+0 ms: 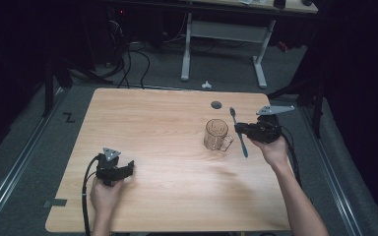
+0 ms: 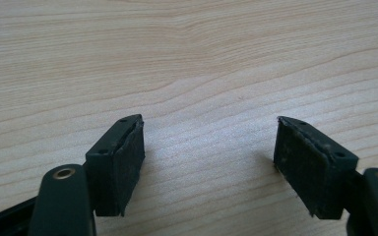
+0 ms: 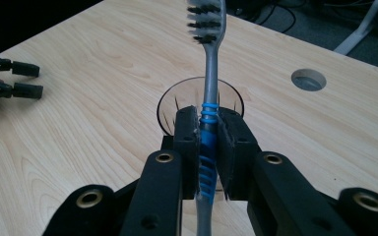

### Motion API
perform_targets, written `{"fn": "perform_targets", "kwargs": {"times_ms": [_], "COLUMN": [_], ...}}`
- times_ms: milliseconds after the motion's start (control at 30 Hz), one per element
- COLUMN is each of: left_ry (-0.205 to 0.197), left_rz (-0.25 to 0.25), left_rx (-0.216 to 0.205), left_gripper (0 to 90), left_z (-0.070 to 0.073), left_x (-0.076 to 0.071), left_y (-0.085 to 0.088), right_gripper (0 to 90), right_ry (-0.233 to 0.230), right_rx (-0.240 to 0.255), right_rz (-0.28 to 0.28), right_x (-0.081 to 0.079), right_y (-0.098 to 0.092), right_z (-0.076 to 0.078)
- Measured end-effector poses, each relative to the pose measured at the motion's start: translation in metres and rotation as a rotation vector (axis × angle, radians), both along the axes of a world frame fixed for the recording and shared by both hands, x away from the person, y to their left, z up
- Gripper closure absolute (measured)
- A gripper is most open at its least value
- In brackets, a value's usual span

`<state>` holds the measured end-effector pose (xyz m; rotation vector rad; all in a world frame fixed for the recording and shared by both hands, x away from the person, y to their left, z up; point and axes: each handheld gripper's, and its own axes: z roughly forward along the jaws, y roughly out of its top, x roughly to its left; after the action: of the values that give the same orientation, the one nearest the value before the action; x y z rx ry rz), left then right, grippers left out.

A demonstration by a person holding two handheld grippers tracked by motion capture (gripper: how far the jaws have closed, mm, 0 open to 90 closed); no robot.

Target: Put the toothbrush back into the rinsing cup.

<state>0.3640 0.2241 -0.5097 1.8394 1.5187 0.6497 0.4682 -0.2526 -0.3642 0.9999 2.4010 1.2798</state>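
Observation:
A grey and blue toothbrush (image 3: 209, 73) is clamped by its ribbed blue grip in my right gripper (image 3: 207, 129), bristle end pointing away. In the high view the toothbrush (image 1: 241, 140) hangs just right of a clear glass mug (image 1: 216, 133), with my right gripper (image 1: 239, 129) shut on it beside the mug's handle. The mug (image 3: 177, 101) sits directly behind the jaws in the right gripper view. My left gripper (image 1: 129, 167) rests low at the table's front left, open, and in the left gripper view its pads (image 2: 128, 157) stand wide apart over bare wood with nothing between them.
The wooden table (image 1: 152, 123) has a round cable hole (image 1: 216, 104) near its far edge, behind the mug. A white-legged desk (image 1: 221, 34) and cables stand on the floor beyond. The other gripper (image 3: 10, 78) appears at the left of the right gripper view.

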Motion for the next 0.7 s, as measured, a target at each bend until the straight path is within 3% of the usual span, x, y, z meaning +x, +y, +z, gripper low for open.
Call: {"fn": "perform_targets", "kwargs": {"times_ms": [700], "left_ry": [-0.001], "left_rz": [0.0], "left_rx": [-0.004], "left_gripper": [28.1], "left_z": [0.0], "left_x": [0.0], "left_y": [0.0], "right_gripper": [80.1], "right_ry": [-0.057], "right_rx": [0.066], "right_rz": [-0.014], "right_x": [0.01], "right_y": [0.012], "right_z": [0.013]}}
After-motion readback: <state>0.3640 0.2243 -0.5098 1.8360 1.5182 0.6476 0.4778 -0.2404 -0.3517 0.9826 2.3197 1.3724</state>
